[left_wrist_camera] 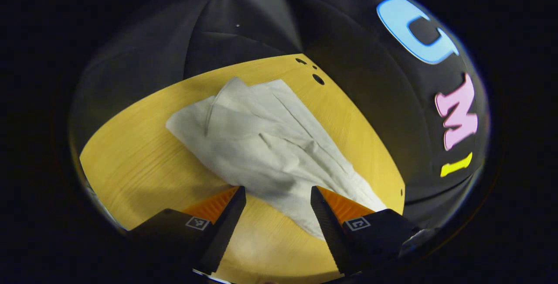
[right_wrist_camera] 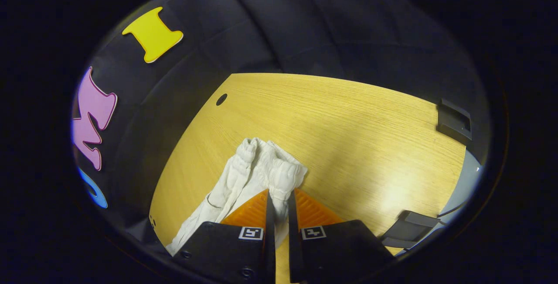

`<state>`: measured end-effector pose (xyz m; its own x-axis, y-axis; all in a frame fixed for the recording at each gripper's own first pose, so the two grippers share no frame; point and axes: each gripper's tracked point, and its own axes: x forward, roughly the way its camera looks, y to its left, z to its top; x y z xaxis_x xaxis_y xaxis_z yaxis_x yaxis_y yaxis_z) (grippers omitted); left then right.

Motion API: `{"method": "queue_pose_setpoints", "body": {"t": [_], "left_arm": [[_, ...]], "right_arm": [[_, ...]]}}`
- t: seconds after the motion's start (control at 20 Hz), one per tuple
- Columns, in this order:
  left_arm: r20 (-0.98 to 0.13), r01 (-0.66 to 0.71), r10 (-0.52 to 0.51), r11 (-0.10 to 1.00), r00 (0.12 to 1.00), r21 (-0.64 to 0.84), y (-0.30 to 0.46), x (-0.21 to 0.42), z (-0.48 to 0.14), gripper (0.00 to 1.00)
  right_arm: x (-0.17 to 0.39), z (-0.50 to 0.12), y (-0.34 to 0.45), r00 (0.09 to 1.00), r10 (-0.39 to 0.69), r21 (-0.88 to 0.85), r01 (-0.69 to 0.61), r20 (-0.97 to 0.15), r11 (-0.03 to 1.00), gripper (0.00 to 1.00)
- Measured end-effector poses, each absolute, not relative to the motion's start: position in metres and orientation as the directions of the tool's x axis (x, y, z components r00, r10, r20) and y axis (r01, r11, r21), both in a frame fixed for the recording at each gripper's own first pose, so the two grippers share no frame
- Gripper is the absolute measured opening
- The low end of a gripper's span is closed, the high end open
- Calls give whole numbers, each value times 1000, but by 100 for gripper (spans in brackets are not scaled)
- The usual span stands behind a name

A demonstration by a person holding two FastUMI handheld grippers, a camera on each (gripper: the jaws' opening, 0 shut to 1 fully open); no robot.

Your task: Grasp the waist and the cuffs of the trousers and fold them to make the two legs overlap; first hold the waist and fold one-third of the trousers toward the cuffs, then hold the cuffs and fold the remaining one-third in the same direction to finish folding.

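White trousers lie crumpled and slanted on the yellow wooden table, the wider end farther off at the left. My left gripper is open, its two fingers standing apart over the near edge of the cloth with nothing pinched. In the right gripper view the gathered elastic cuffs stick up just past the fingertips. My right gripper is shut on the cloth right below the cuffs. The rest of the trousers trails off to the lower left.
Round holes pierce the tabletop near its far edge. Two dark brackets sit at the table's right edge. Bare table stretches beyond the cuffs. Black cloth walls close in behind.
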<state>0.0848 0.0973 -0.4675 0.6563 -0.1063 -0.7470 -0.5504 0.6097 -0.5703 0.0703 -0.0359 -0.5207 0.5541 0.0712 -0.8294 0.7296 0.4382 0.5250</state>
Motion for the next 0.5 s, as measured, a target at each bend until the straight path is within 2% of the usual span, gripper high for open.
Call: {"method": "queue_pose_setpoints", "body": {"t": [0.05,0.15,0.35,0.4,0.5], "left_arm": [[-741,-559,-103,589,664,-583,99,92,-468,94],[-731,-563,-93,573,677,-595,102,105,-469,96],[-730,-555,-77,597,679,-579,103,125,-475,92],[-741,-565,-63,605,669,-561,102,134,-483,84],[-756,-575,-61,611,652,-545,99,144,-495,42]], "right_arm": [[71,-521,-37,556,69,523,723,-828,452,17],[72,-520,-36,561,77,525,706,-824,476,17],[72,-519,-33,569,91,530,679,-817,507,17],[73,-518,-33,570,92,531,678,-816,507,17],[72,-517,-32,574,94,537,678,-813,502,17]]}}
